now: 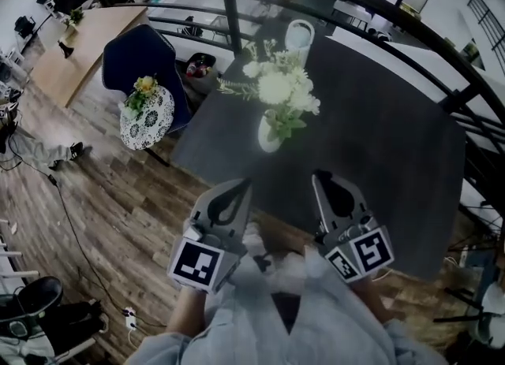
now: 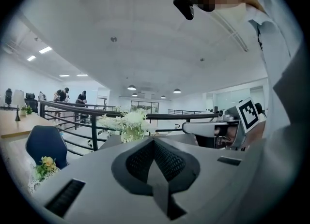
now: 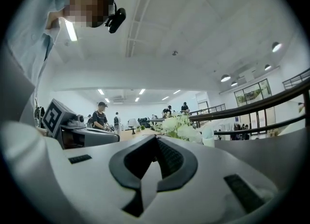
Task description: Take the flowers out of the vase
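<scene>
A bunch of white flowers (image 1: 280,87) stands upright in a small white vase (image 1: 268,133) on the dark table (image 1: 379,143). Both grippers hover at the table's near edge, short of the vase and apart from it. My left gripper (image 1: 241,185) is shut with nothing in it, and so is my right gripper (image 1: 319,176). In the left gripper view the flowers (image 2: 130,120) show just beyond the closed tip (image 2: 154,141), with the right gripper (image 2: 213,128) to the side. The right gripper view has the flowers (image 3: 181,126) ahead of its shut tip (image 3: 156,138).
A white jug-like vessel (image 1: 298,36) stands at the table's far end. Left of the table are a blue chair (image 1: 142,60) and a small round lace-covered table with yellow flowers (image 1: 147,115). A dark railing (image 1: 442,48) curves behind. Cables lie on the wooden floor.
</scene>
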A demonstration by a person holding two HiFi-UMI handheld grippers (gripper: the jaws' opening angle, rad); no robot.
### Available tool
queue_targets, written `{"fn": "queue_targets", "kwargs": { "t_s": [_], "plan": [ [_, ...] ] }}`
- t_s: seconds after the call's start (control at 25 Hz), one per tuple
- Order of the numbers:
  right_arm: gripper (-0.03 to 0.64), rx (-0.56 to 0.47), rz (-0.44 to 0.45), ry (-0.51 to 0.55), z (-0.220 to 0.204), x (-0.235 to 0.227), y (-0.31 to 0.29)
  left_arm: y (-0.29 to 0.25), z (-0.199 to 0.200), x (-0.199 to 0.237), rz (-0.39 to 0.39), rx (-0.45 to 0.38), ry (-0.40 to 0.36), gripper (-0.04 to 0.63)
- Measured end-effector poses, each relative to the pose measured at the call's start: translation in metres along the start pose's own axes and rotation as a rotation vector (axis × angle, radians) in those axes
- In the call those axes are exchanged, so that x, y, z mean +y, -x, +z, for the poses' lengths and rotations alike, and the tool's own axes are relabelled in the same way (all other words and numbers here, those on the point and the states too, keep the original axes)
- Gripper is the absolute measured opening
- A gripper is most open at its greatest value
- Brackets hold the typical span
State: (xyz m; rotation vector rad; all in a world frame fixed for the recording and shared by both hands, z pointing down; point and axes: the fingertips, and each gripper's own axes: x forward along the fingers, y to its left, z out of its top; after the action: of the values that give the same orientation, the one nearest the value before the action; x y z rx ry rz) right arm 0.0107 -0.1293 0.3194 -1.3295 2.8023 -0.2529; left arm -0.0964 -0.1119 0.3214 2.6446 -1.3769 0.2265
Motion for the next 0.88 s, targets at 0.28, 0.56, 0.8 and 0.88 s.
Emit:
{"fn": "queue_targets", "kwargs": {
  "t_s": [0.28,0.56,0.8,0.88],
  "plan": [
    [0.002,0.001,-0.084,-0.002,-0.008,-0.001,-0.025,-0.016,0.0,0.03,-0.084,-0.005,-0.022,0.0],
    [0.002,0.007,-0.136,0.008,-0.015,0.001,-0.051,-0.028,-0.004,0.056,-0.151,-0.006,-0.024,0.0],
    [0.002,0.033,-0.172,0.021,-0.022,0.0,-0.058,-0.035,-0.009,0.065,-0.189,-0.002,-0.015,0.0],
    [0.002,0.041,-0.185,0.02,-0.024,-0.003,-0.058,-0.037,-0.01,0.065,-0.199,-0.002,-0.012,0.0]
  ]
}}
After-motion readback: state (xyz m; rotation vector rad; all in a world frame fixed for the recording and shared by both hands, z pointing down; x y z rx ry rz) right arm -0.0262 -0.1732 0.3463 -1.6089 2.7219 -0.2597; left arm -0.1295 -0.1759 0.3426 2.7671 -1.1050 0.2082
